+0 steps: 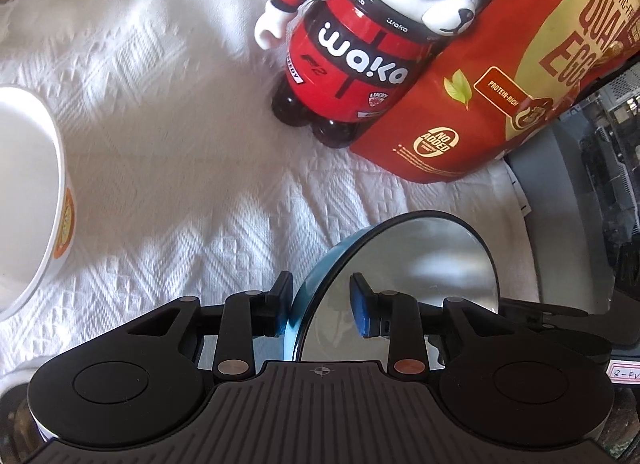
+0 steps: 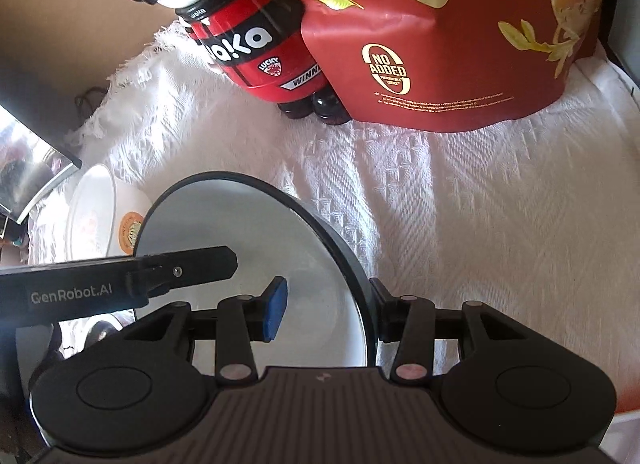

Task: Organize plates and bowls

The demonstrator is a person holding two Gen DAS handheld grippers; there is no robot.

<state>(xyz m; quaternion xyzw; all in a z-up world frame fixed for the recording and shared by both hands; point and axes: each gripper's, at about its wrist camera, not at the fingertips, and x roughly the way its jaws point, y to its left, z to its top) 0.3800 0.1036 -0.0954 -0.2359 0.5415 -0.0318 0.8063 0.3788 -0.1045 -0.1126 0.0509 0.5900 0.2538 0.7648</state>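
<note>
Both tongs straddle the blue bowl [image 1: 404,264] rim: left gripper [image 1: 320,310] gapes loose, right gripper [image 2: 328,310] seemingly pinches. Lift level, clearing the white bowl [image 1: 36,191].

Home table: fringed cloth [image 1: 180,167], groceries [image 1: 520,83]

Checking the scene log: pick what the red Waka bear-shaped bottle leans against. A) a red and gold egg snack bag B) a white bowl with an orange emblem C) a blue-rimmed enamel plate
A: the red Waka bear-shaped bottle rests its head and side against the red and gold egg snack bag on the white woven cloth.
</note>
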